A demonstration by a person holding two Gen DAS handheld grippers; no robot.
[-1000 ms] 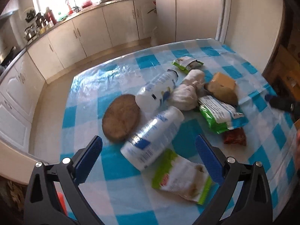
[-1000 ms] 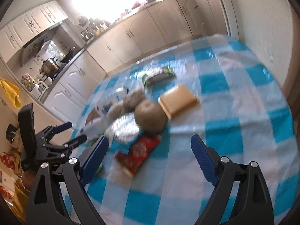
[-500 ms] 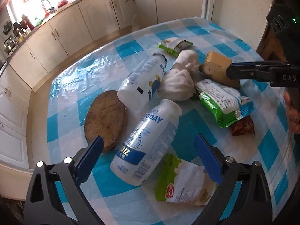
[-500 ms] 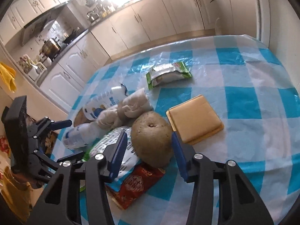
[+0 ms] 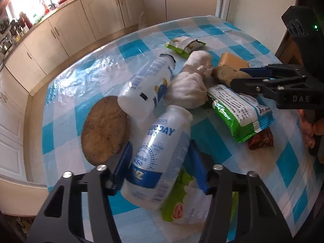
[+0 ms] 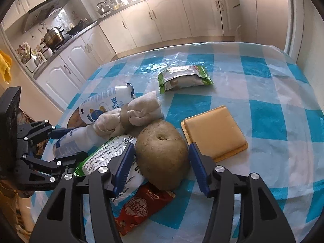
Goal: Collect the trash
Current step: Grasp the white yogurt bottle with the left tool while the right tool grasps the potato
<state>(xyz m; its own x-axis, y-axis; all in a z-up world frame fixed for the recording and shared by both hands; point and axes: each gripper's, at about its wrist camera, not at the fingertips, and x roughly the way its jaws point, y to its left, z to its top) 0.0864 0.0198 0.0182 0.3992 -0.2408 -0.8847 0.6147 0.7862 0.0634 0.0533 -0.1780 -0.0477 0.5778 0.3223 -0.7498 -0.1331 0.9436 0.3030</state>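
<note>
A white bottle with a blue label [image 5: 160,151] lies on the checked tablecloth [image 5: 97,75]. My left gripper [image 5: 161,160] is closing on its lower half, and both blue pads touch its sides. The same bottle [image 6: 77,139] shows in the right wrist view between the left gripper's [image 6: 70,141] fingers. A brown potato [image 6: 162,154] rests on wrappers. My right gripper [image 6: 162,158] straddles it and its jaws are opening, with thin gaps at the pads. From the left wrist view, the right gripper [image 5: 239,78] reaches in at the potato [image 5: 224,74].
A second white bottle [image 5: 149,89], a wadded cloth [image 5: 190,89], a green wrapper [image 5: 239,111], a red wrapper [image 6: 141,204] and a green-white packet [image 5: 182,204] crowd the pile. A tan block [image 6: 214,131] lies right of the potato, a round brown mat [image 5: 105,129] left of the bottles. A hand [image 5: 307,129] holds the right gripper.
My left gripper sank over the labelled bottle and its wide jaws came in against it. My right gripper moved in from the red wrapper and narrowed around the potato.
</note>
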